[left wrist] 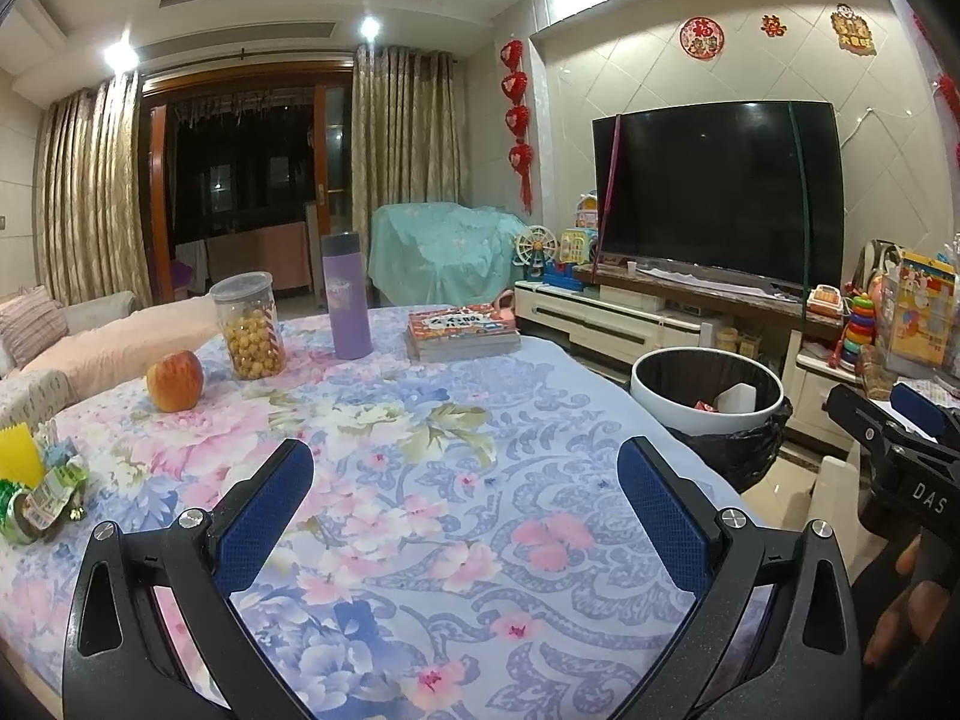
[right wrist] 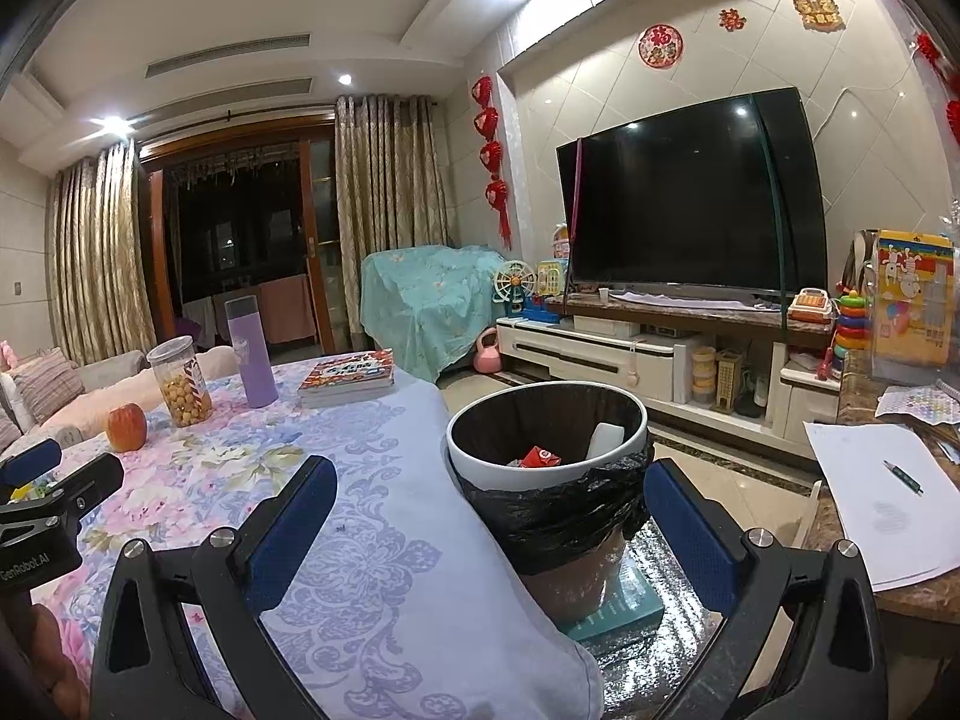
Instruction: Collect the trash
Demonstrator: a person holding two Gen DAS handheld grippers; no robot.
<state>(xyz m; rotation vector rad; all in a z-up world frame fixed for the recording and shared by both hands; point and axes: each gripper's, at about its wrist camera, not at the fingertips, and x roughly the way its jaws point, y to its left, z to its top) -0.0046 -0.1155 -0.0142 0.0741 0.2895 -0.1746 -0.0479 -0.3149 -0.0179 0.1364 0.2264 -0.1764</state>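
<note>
My left gripper [left wrist: 465, 468] hangs open over the floral tablecloth [left wrist: 420, 450] with nothing between its blue pads. Crumpled green and white wrappers [left wrist: 42, 495] lie at the table's left edge, beside a yellow piece [left wrist: 18, 453]. A white-rimmed trash bin [left wrist: 708, 387] lined with a black bag stands off the table's right side; it holds a red wrapper [right wrist: 540, 456] and a white piece. My right gripper [right wrist: 489, 492] is open and empty, just in front of the bin [right wrist: 546, 438] at the table's corner. It shows at the right edge of the left wrist view, the right gripper [left wrist: 900, 426] held by a hand.
On the table stand an apple [left wrist: 175, 380], a clear jar of yellow snack balls [left wrist: 249, 324], a purple bottle [left wrist: 347, 295] and a stack of books [left wrist: 462, 330]. A TV [right wrist: 690, 198] on a low cabinet lies behind the bin. A side table with papers and a pen [right wrist: 882, 498] is at right.
</note>
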